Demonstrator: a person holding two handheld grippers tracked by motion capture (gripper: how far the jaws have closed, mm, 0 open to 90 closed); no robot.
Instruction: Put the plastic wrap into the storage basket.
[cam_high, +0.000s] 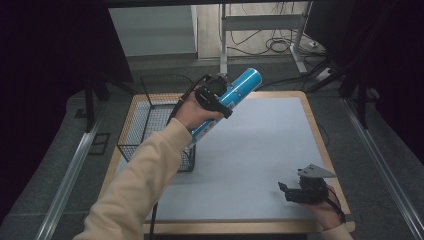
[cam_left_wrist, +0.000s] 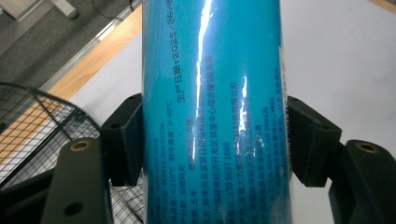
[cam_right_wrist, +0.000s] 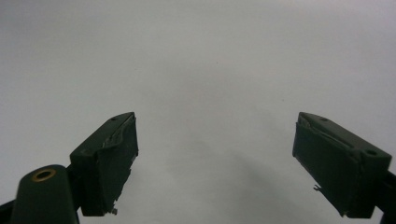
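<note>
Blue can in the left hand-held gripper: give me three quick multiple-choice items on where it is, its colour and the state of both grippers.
1. Where is the blue can?
A. lying in the wire basket
B. held in the air above the table, by the basket
C. standing on the table

2. What colour is the can's body?
A. red
B. blue
C. yellow

3. How do the hand-held grippers stand?
A. both open
B. left hand-held gripper shut on the can, right hand-held gripper open
C. right shut on the can

Answers:
1 B, the high view shows it lifted, tilted.
2 B, blue with dark print.
3 B, left pads press its sides; right jaws stand apart over bare table.
</note>
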